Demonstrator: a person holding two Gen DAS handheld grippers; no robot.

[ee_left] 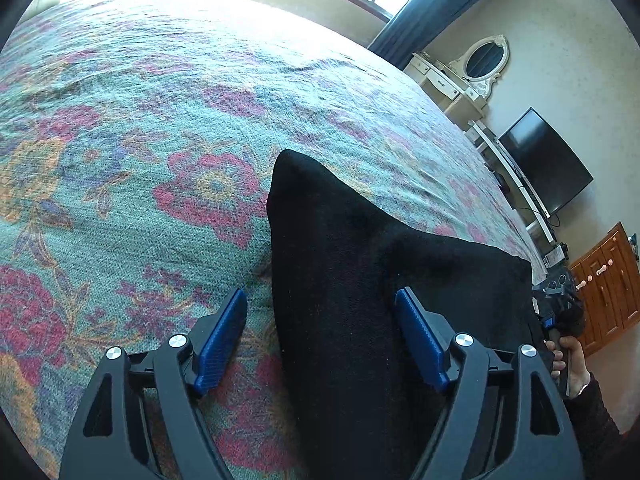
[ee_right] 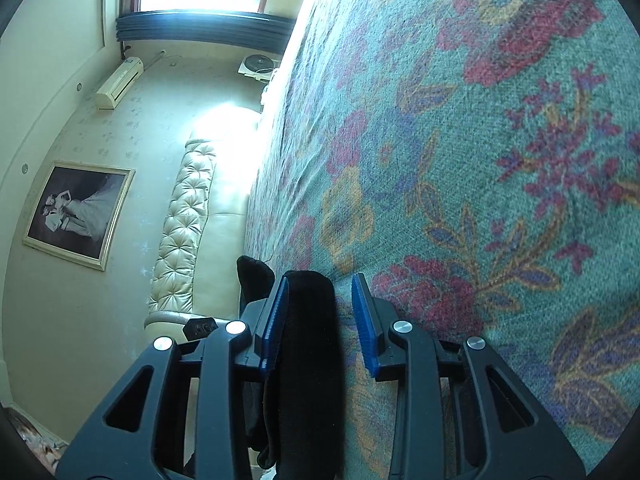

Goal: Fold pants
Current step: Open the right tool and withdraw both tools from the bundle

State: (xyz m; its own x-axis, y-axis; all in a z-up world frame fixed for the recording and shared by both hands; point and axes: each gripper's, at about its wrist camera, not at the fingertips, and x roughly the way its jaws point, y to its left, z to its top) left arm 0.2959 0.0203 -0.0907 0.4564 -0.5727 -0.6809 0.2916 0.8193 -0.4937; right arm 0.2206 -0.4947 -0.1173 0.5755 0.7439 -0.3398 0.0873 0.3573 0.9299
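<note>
Straddling the black pants [ee_left: 360,280] near the bed's [ee_left: 160,100] edge, I had my left gripper [ee_left: 322,338] wide and my right gripper [ee_right: 320,320] apparently unclamped; closing both evenly seemed wisest before lifting.

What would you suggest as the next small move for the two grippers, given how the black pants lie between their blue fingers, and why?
Probably close both grippers. The black knit pants pass between the open blue pads of the left gripper, and a rolled edge sits between the open pads of the right gripper, touching only one pad. Neither holds the fabric above the floral teal bedspread yet.
</note>
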